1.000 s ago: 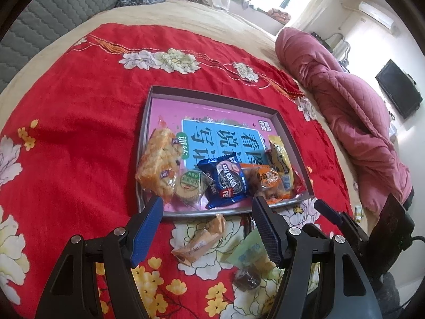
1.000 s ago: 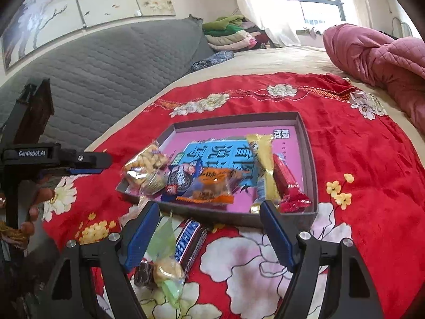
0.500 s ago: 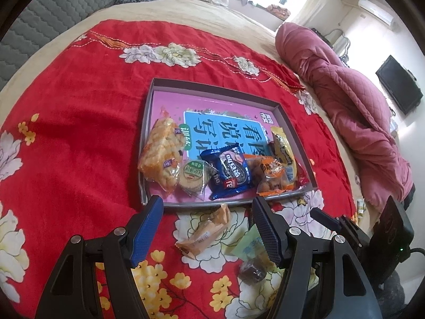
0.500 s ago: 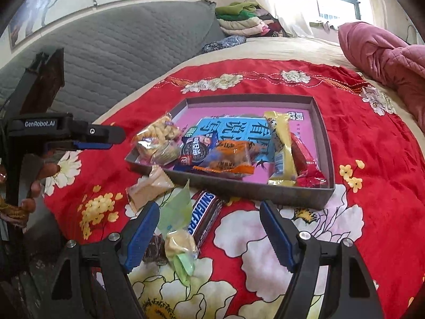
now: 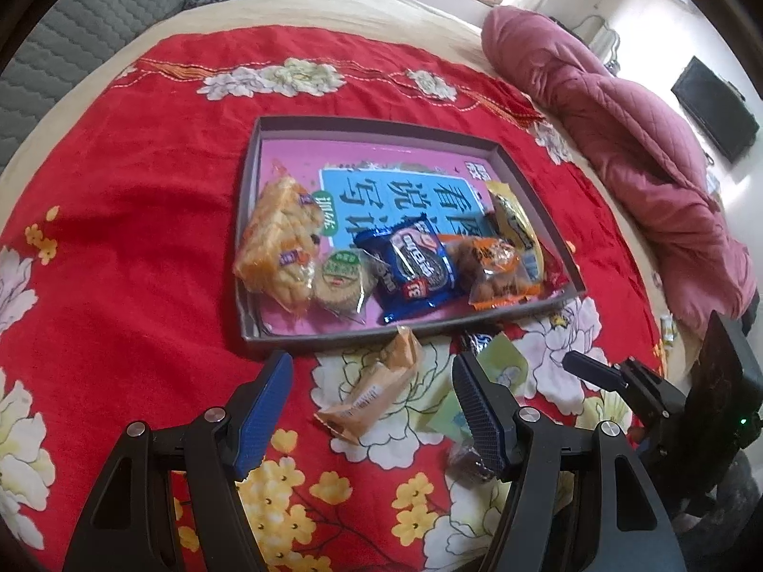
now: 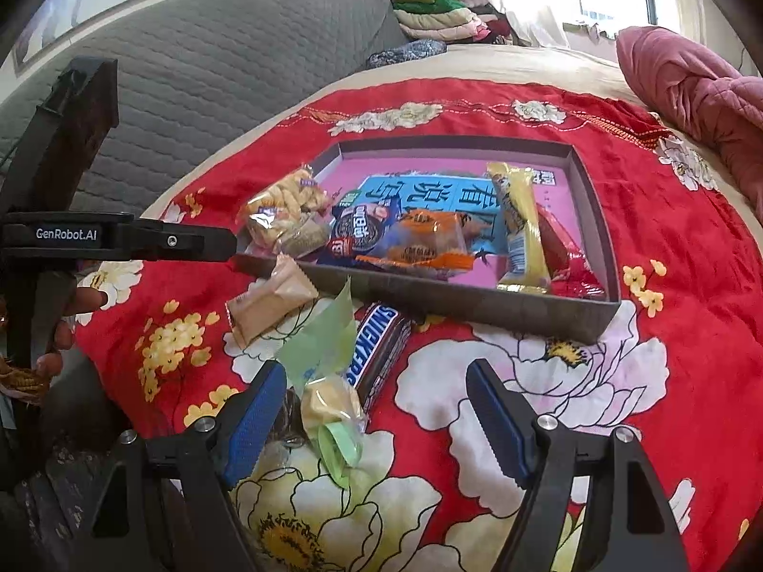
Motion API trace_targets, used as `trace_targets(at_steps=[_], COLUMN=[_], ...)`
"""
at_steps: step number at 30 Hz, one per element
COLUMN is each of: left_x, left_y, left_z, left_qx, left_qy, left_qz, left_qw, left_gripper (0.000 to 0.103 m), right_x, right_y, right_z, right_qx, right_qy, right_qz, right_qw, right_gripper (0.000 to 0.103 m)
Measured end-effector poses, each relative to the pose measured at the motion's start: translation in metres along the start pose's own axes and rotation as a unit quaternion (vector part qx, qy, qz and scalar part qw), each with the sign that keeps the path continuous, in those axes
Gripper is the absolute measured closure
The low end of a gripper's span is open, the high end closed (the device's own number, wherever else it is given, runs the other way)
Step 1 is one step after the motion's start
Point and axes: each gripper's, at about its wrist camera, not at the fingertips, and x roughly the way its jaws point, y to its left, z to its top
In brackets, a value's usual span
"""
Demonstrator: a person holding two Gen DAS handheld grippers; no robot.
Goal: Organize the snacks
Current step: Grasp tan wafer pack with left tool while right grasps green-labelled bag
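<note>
While both sets of jaws stand spread with nothing between the pads, the left gripper (image 5: 369, 410) hovers over a tan wrapped snack (image 5: 376, 388) that lies on the red floral blanket (image 5: 133, 219), just short of the near wall of the grey tray (image 5: 367, 339). To the right of that snack, half hidden by the gripper's right finger, lie a pale green wrapped snack (image 5: 500, 367) and a dark candy (image 5: 465, 462). The right gripper (image 6: 376, 410) hangs above the same loose group from the other side: the green wrapped snack (image 6: 329, 381) sits just inside its left finger, and the Snickers bar (image 6: 376, 348) lies beside it, angled toward the tray, with the tan snack (image 6: 272, 302) further left. Neither gripper touches any packet. Beyond them, the tray (image 6: 477, 302) holds a row along its near side: a clear bag of puffed snacks (image 5: 281, 248), a round green-labelled biscuit (image 5: 341, 279), a blue Oreo pack (image 5: 412, 267), an orange packet (image 5: 498, 269), a yellow bar (image 6: 517, 229) and a red wrapper (image 6: 562, 252). A pink and blue printed sheet (image 5: 381, 181) lines the tray floor. A pink quilt (image 5: 620, 152) is bunched on the bed beyond the blanket.
</note>
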Motion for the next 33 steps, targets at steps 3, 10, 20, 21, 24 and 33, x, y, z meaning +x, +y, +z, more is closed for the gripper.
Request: trace_targets(at_steps=[3,10,20,21,24,33], left_x=[0.002,0.007,0.019,0.020,0.025,0.037], left_y=[-0.004,-0.001,0.003,0.003,0.005,0.008], left_z=[-0.002,-0.004,-0.008,-0.009,-0.011,-0.015], left_qx=[0.007,0.003,-0.001,-0.001,-0.002,-0.005], left_qy=[0.004,0.013,0.032,0.033,0.041,0.051], left_qz=[-0.001,-0.006,-0.005,-0.005,-0.002,-0.010], left_qw=[1.0000,0.9999,0.9995,0.9994,0.9992,0.9986], left_gripper=[0.032,0.032,0.032,0.032,0.032,0.032], right_x=[0.004,0.013,0.020,0.020,0.023,0.024], right_y=[0.001,0.007,0.016,0.016,0.016,0.014], right_z=[-0.002,-0.007,-0.011,-0.011,-0.012,-0.010], right_qx=[-0.001,-0.013,-0.032,-0.032,-0.026,-0.019], right_qy=[0.010,0.031,0.047,0.047,0.049,0.046], right_qz=[0.000,0.006,0.026,0.028,0.037,0.053], right_qw=[1.000,0.999,0.998,0.998,0.998,0.997], right_gripper=[0.026,0.026,0.046,0.047,0.051,0.069])
